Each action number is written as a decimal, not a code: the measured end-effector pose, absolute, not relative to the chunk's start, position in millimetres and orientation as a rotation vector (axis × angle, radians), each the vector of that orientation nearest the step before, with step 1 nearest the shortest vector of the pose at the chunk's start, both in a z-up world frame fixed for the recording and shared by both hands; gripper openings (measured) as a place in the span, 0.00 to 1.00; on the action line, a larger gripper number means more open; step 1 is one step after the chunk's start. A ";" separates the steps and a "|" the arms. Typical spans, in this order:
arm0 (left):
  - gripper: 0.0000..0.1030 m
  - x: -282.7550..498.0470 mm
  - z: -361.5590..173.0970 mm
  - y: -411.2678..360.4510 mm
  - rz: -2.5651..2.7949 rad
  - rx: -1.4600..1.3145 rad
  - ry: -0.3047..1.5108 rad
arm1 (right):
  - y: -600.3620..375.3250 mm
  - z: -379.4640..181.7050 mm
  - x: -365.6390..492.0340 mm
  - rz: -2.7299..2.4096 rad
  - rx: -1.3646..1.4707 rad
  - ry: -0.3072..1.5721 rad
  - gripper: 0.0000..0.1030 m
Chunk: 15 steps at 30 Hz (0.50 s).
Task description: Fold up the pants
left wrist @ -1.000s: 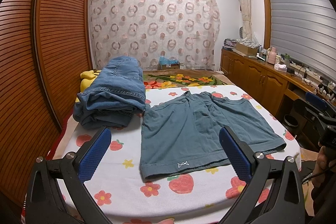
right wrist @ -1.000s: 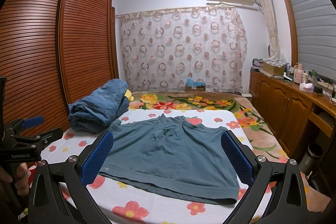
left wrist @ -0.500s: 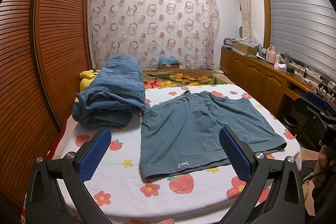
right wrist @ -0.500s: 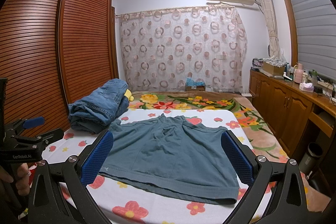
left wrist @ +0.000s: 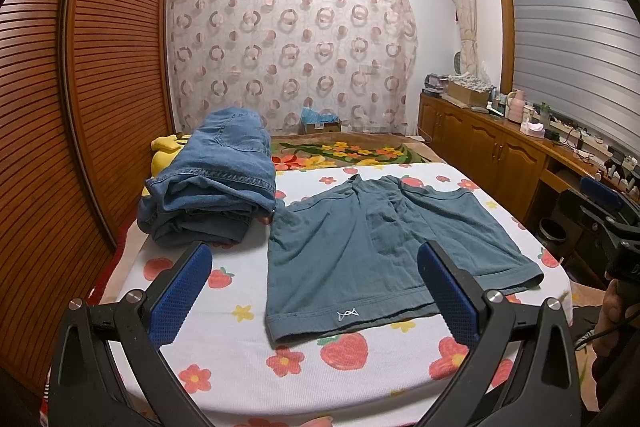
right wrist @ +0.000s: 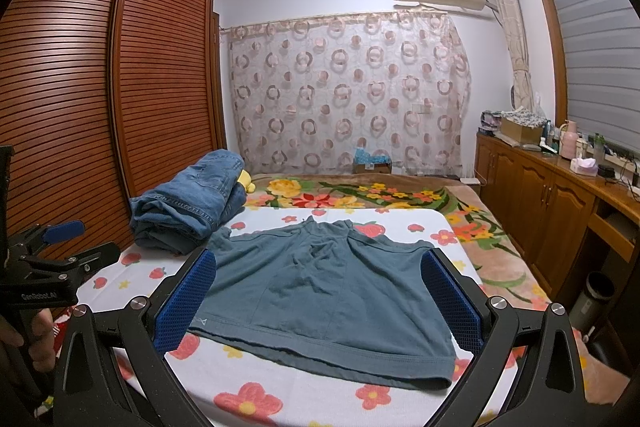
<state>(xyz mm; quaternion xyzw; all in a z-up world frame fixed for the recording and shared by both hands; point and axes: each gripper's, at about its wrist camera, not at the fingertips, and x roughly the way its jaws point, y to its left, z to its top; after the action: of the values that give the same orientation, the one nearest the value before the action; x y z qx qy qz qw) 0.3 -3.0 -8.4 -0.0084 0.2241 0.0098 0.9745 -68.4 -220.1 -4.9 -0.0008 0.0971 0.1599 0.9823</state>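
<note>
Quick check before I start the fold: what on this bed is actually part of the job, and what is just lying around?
Part of the job:
- teal shorts, spread flat on the strawberry-print sheet
- left gripper, open, holding nothing
- right gripper, open, holding nothing

Just lying about:
- stack of folded jeans, beside the shorts
- yellow plush toy behind the jeans
- cardboard box by the curtain

The right finger pad (right wrist: 450, 301) hid part of the shorts' (right wrist: 320, 291) near hem, and items on the counter (left wrist: 532, 125) were too small to identify.
</note>
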 end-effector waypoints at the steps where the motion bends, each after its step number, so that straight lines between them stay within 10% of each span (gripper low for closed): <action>1: 1.00 0.6 -9.0 -3.2 0.019 -0.017 0.452 | -220.1 -5.0 -68.1 0.322 -0.002 0.195 0.99; 15: 1.00 -1.1 -11.7 -3.7 0.021 -0.016 0.451 | -221.0 -7.5 -67.5 0.324 -0.003 0.201 0.99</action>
<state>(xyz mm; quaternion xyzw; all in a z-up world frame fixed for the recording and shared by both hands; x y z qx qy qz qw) -1.1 -3.7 -11.7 -0.0077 0.2238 0.0102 0.9746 -67.5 -221.0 -7.5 -0.0013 0.0999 0.1613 0.9818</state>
